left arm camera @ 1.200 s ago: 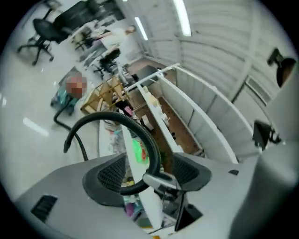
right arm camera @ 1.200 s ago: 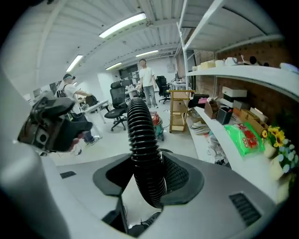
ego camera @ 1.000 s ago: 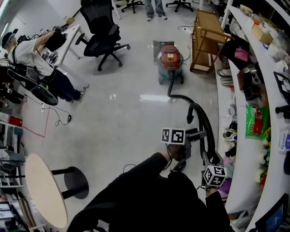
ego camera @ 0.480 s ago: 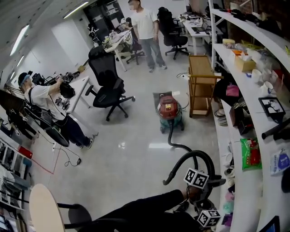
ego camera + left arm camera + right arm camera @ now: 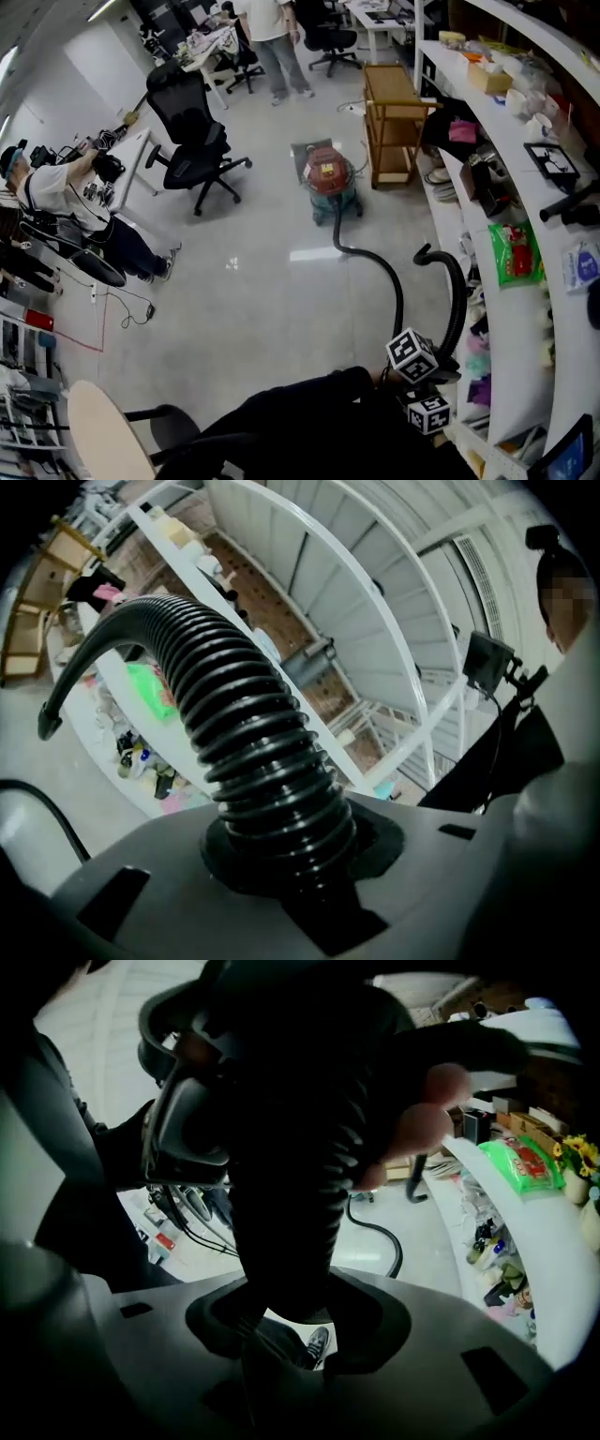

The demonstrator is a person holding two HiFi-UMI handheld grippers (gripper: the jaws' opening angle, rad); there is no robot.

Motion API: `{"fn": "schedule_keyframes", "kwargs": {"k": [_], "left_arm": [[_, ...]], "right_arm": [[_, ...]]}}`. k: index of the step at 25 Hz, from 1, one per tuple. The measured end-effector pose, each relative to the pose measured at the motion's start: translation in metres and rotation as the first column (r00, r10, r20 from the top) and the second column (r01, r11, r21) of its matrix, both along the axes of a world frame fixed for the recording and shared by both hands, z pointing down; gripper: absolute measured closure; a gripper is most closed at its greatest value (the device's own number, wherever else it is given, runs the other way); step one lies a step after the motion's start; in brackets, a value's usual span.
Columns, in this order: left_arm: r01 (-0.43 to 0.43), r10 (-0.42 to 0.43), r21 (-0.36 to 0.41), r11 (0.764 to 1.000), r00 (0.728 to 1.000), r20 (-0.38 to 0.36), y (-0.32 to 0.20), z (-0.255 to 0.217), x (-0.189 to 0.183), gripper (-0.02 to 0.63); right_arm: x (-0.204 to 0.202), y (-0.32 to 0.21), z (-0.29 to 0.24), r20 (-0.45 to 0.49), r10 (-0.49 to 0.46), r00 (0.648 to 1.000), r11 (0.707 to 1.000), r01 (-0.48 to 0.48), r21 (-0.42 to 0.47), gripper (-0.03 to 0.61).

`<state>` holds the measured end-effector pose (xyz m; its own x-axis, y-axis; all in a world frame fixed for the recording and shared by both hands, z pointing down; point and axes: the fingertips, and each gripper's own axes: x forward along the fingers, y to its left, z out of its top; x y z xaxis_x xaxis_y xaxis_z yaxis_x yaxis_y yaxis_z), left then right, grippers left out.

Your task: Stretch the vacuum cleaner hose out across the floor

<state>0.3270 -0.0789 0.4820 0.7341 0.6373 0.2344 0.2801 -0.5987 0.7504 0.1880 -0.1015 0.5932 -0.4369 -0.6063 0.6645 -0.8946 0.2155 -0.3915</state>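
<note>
A red and teal vacuum cleaner [image 5: 327, 180] stands on the floor beside a wooden cart. Its black ribbed hose [image 5: 375, 267] runs over the floor toward me, then arches up [image 5: 457, 291] with its free end [image 5: 420, 255] hanging down. My left gripper [image 5: 417, 361] has just been closing its jaws and now clamps the hose [image 5: 244, 724], which rises out between them [image 5: 300, 855]. My right gripper [image 5: 431, 412] sits just below the left and is shut on the hose [image 5: 291, 1176] too. A hand shows behind it there.
A long white curved shelf [image 5: 525, 309] with many small goods runs down the right. The wooden cart [image 5: 394, 122] stands behind the vacuum cleaner. A black office chair [image 5: 192, 141], a seated person [image 5: 66, 202], a standing person [image 5: 267, 37] and a round table [image 5: 98, 436] are to the left.
The left gripper has come down and right, close above the right one. The hose loop by the grippers now arches taller and narrower. The vacuum cleaner stays by the cart.
</note>
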Motion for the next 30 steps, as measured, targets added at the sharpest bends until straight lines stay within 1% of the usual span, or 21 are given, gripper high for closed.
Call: {"fn": "schedule_keyframes", "kwargs": {"k": [2,3,4,6,9,11,12,14,16,18,20,21,22,23,24,25,26,27,28,29,30], "left_arm": [[-0.116,0.116,0.061,0.991,0.993,-0.005,0.026,0.002,-0.020,0.489],[-0.154,0.154,0.056,0.987,0.988,-0.005,0.038,0.003,-0.029,0.495],[-0.177,0.177,0.026,0.984,0.984,-0.007,0.048,0.004,-0.037,0.495],[-0.193,0.193,-0.070,0.979,0.981,-0.011,0.058,0.004,-0.055,0.495],[-0.185,0.186,-0.220,0.958,0.982,-0.015,0.064,0.009,-0.078,0.495],[-0.181,0.185,-0.284,0.941,0.983,-0.014,0.067,0.013,-0.092,0.495],[-0.185,0.192,-0.298,0.936,0.981,-0.008,0.070,0.016,-0.099,0.495],[-0.206,0.222,-0.295,0.933,0.975,0.023,0.080,0.027,-0.116,0.494],[-0.225,0.256,-0.283,0.932,0.964,0.077,0.094,0.043,-0.134,0.494],[-0.244,0.289,-0.277,0.929,0.948,0.134,0.109,0.057,-0.151,0.493],[-0.275,0.325,-0.256,0.927,0.928,0.180,0.129,0.068,-0.168,0.494],[-0.294,0.344,-0.243,0.924,0.918,0.196,0.141,0.071,-0.177,0.492],[-0.312,0.360,-0.231,0.922,0.909,0.210,0.153,0.074,-0.185,0.492],[-0.327,0.374,-0.222,0.919,0.901,0.221,0.166,0.076,-0.194,0.491],[-0.338,0.384,-0.213,0.917,0.894,0.231,0.178,0.077,-0.202,0.491],[-0.346,0.390,-0.204,0.916,0.889,0.241,0.190,0.078,-0.209,0.491],[-0.352,0.391,-0.189,0.917,0.885,0.251,0.201,0.079,-0.215,0.491],[-0.356,0.391,-0.170,0.919,0.882,0.263,0.212,0.081,-0.219,0.491],[-0.362,0.391,-0.149,0.920,0.878,0.278,0.224,0.082,-0.223,0.491],[-0.371,0.393,-0.128,0.920,0.871,0.296,0.235,0.084,-0.224,0.491],[-0.383,0.398,-0.111,0.917,0.860,0.319,0.247,0.088,-0.226,0.491]], "right_arm": [[-0.022,0.005,0.001,-0.034,-0.067,0.997,0.998,0.066,-0.020,0.385],[-0.033,0.013,0.002,-0.048,-0.097,0.994,0.995,0.095,-0.044,0.387],[-0.042,0.023,0.004,-0.057,-0.120,0.991,0.991,0.116,-0.070,0.387],[-0.056,0.038,0.008,-0.067,-0.132,0.989,0.987,0.125,-0.101,0.372],[-0.072,0.067,0.018,-0.033,-0.090,0.995,0.983,0.084,-0.161,0.317],[-0.079,0.088,0.018,0.014,-0.037,0.999,0.979,0.039,-0.202,0.277],[-0.080,0.098,0.015,0.042,-0.002,0.999,0.979,0.011,-0.206,0.262],[-0.076,0.117,0.002,0.120,0.092,0.989,0.981,-0.069,-0.182,0.252],[-0.058,0.133,-0.016,0.232,0.207,0.950,0.974,-0.179,-0.136,0.252],[-0.022,0.146,-0.031,0.307,0.325,0.894,0.945,-0.314,-0.088,0.252],[0.021,0.153,-0.042,0.308,0.411,0.858,0.906,-0.423,-0.029,0.256],[0.038,0.154,-0.046,0.295,0.427,0.855,0.894,-0.448,0.004,0.259],[0.049,0.154,-0.051,0.272,0.419,0.866,0.895,-0.445,0.038,0.259],[0.054,0.153,-0.055,0.235,0.385,0.893,0.908,-0.411,0.076,0.259],[0.054,0.150,-0.059,0.185,0.323,0.928,0.930,-0.348,0.118,0.259],[0.050,0.147,-0.063,0.124,0.241,0.963,0.952,-0.259,0.161,0.259],[0.043,0.144,-0.067,0.050,0.144,0.988,0.968,-0.151,0.202,0.259],[0.035,0.143,-0.069,-0.040,0.037,0.998,0.971,-0.027,0.236,0.259],[0.027,0.144,-0.069,-0.145,-0.072,0.987,0.961,0.108,0.255,0.259],[0.020,0.148,-0.066,-0.249,-0.175,0.953,0.936,0.240,0.260,0.259],[0.012,0.154,-0.062,-0.336,-0.266,0.903,0.897,0.360,0.257,0.259]]}}
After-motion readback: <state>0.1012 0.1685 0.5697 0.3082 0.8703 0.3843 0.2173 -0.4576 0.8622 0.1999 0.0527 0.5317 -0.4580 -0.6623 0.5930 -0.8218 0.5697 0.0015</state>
